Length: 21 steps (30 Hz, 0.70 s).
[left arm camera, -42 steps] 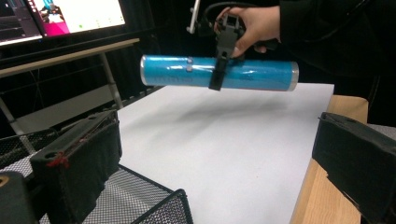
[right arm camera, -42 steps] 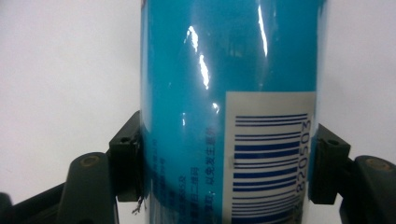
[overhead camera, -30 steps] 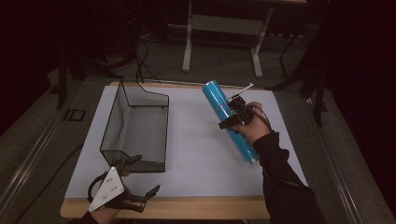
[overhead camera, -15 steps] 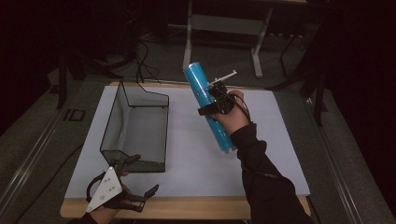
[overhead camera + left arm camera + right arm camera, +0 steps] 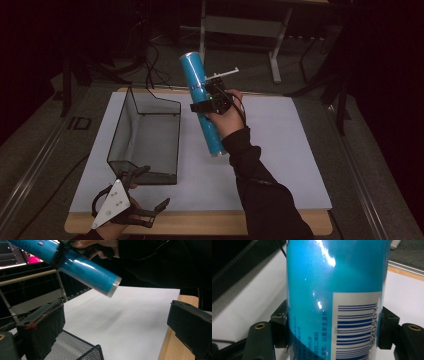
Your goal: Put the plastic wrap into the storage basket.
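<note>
right gripper (image 5: 209, 97): fingers clenched mid-length on blue tube (image 5: 201, 100), beside wire basket (image 5: 145, 135) | tube: stiff, glossy, slippery, probably light; mid-body hold balances | left gripper (image 5: 137, 197): fingers released

The right tool (image 5: 202, 100) was held raised above the worktop on an outstretched, dark-sleeved forearm, its jaws clamped shut on a load. The left tool (image 5: 150, 187) was kept low at the near edge, jaws spread apart with nothing between them.
</note>
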Each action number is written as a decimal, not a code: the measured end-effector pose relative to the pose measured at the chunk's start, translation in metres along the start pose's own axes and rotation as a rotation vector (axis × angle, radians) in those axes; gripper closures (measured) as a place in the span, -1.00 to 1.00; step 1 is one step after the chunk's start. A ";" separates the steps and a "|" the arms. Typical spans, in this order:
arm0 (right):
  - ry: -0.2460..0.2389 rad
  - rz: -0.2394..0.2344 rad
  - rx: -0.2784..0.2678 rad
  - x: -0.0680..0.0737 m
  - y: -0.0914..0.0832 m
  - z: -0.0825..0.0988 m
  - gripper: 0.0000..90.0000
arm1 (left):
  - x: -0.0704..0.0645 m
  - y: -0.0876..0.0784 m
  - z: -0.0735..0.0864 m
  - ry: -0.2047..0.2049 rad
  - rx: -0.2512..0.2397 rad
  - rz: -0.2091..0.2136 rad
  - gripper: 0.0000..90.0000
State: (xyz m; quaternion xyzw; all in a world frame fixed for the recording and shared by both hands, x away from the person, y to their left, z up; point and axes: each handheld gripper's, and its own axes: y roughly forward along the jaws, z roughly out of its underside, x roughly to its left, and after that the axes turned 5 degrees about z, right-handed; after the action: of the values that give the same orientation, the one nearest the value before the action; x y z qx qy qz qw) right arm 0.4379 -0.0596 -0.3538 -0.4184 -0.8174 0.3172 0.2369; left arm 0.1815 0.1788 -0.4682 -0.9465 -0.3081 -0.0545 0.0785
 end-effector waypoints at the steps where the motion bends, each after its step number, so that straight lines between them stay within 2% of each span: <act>1: 0.016 -0.005 -0.016 0.006 0.003 -0.003 -0.30 | 0.000 0.000 0.000 0.000 0.000 -0.001 -0.96; 4: 0.049 -0.034 -0.046 0.018 0.007 -0.008 -0.30 | 0.000 -0.001 0.000 0.004 -0.004 -0.006 -0.96; 5: 0.049 -0.034 -0.046 0.018 0.007 -0.008 -0.30 | 0.000 -0.001 0.000 0.004 -0.004 -0.006 -0.96; 9: 0.086 -0.081 -0.094 0.038 0.016 -0.015 -0.30 | 0.001 -0.002 0.000 0.003 -0.003 -0.015 -0.95; 11: 0.088 -0.080 -0.104 0.042 0.018 -0.016 -0.30 | 0.001 -0.002 0.000 0.004 -0.002 -0.015 -0.95; 13: 0.098 -0.080 -0.131 0.054 0.025 -0.018 -0.30 | 0.000 -0.003 -0.001 0.017 -0.002 -0.021 -0.96; 16: 0.147 -0.115 -0.142 0.061 0.034 -0.018 -0.30 | 0.000 -0.004 -0.001 0.022 -0.003 -0.022 -0.95; 17: 0.147 -0.115 -0.142 0.061 0.034 -0.018 -0.30 | 0.000 -0.004 -0.001 0.022 -0.003 -0.022 -0.96; 19: 0.179 -0.132 -0.165 0.069 0.045 -0.014 -0.30 | 0.000 -0.004 0.000 0.020 -0.003 -0.018 -0.96; 21: 0.190 -0.126 -0.171 0.074 0.053 -0.011 -0.30 | -0.001 -0.004 -0.001 0.019 -0.006 -0.015 -0.96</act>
State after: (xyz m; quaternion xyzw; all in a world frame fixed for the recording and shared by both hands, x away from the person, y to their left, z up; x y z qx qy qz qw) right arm 0.4332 0.0295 -0.3750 -0.4132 -0.8400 0.1898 0.2959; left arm 0.1787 0.1812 -0.4672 -0.9439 -0.3143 -0.0650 0.0779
